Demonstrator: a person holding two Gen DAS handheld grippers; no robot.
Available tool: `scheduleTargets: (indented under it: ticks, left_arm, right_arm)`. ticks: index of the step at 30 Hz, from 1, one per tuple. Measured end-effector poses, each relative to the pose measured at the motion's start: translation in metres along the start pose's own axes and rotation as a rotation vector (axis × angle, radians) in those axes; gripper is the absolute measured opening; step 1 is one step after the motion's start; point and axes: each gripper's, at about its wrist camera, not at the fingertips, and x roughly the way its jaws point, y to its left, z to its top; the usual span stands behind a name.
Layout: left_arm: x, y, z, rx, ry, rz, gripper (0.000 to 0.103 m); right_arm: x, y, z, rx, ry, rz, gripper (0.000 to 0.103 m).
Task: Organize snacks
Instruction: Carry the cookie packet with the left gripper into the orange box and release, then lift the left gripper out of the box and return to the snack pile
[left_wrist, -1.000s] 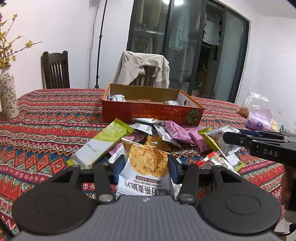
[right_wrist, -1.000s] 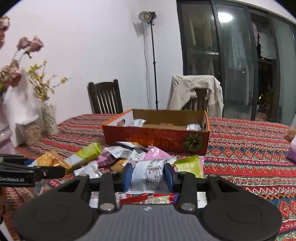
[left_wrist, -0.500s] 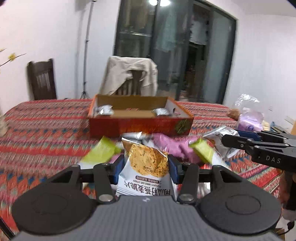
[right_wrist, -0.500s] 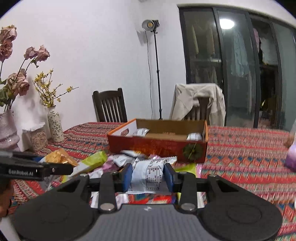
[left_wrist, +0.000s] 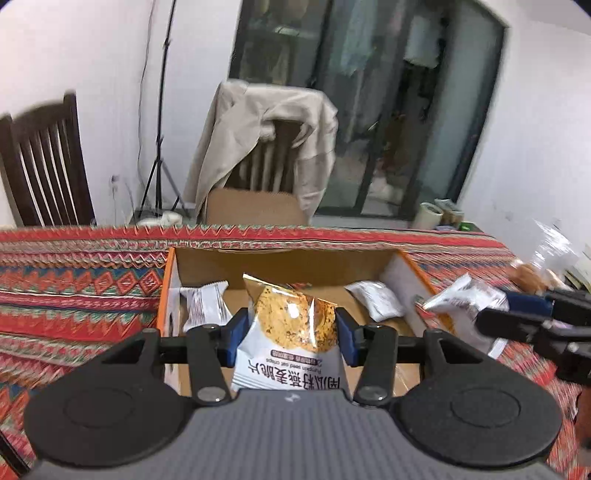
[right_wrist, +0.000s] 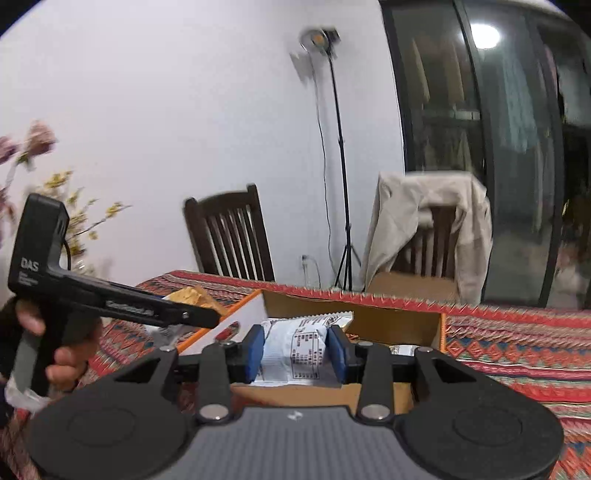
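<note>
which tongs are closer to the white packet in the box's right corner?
Right. The right tongs, shut on a white snack bag, hover near that white packet; the left tongs, holding the oat crisps bag, sit mid-box.

Red zigzag-patterned tablecloth (left_wrist: 74, 280), orange-edged brown box (left_wrist: 280, 264), blue-padded black hand-held gripper (left_wrist: 290, 334).
</note>
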Motion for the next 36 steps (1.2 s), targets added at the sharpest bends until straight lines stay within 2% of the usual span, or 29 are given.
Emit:
scheduleTargets:
  ticks: [3,7,12,14,16,18,19,20,24,28,32,36]
  left_arm:
    - [0.053,0.01,0.018,-0.027,0.055,0.031,0.05]
    - [0.112,0.026,0.029,-0.073,0.122,0.058,0.05]
    - [0.158,0.038,0.029,-0.086,0.177,0.088,0.05]
    - [0.167,0.042,0.027,-0.105,0.219,0.059,0.049]
    - [0.172,0.048,0.026,-0.134,0.239,0.029,0.056]
    - [0.176,0.052,0.025,-0.159,0.257,0.018,0.068]
    - [0.177,0.055,0.024,-0.17,0.261,0.011,0.068]
    - [0.175,0.056,0.023,-0.178,0.258,0.005,0.068]
    - [0.164,0.052,0.024,-0.153,0.22,0.019,0.074]
    - [0.136,0.04,0.032,-0.11,0.193,0.023,0.078]
    - [0.096,0.033,0.043,-0.084,0.181,0.038,0.078]
    - [0.037,0.025,0.053,-0.068,0.152,0.026,0.085]
  right_arm:
    - [0.061,-0.025,0.017,0.037,0.077,-0.024,0.037]
    - [0.135,-0.058,0.021,0.1,0.185,-0.052,0.037]
    - [0.207,-0.081,0.017,0.134,0.299,-0.107,0.037]
    - [0.227,-0.083,0.014,0.13,0.334,-0.123,0.038]
    - [0.242,-0.086,0.01,0.153,0.389,-0.116,0.039]
    - [0.244,-0.087,0.01,0.166,0.394,-0.107,0.051]
    - [0.245,-0.087,0.009,0.168,0.402,-0.117,0.074]
    - [0.246,-0.088,0.008,0.174,0.411,-0.134,0.085]
    - [0.245,-0.09,0.004,0.188,0.407,-0.152,0.082]
    - [0.237,-0.08,0.005,0.126,0.389,-0.173,0.082]
    - [0.215,-0.067,0.02,0.106,0.38,-0.175,0.082]
    - [0.17,-0.051,0.048,0.072,0.338,-0.192,0.083]
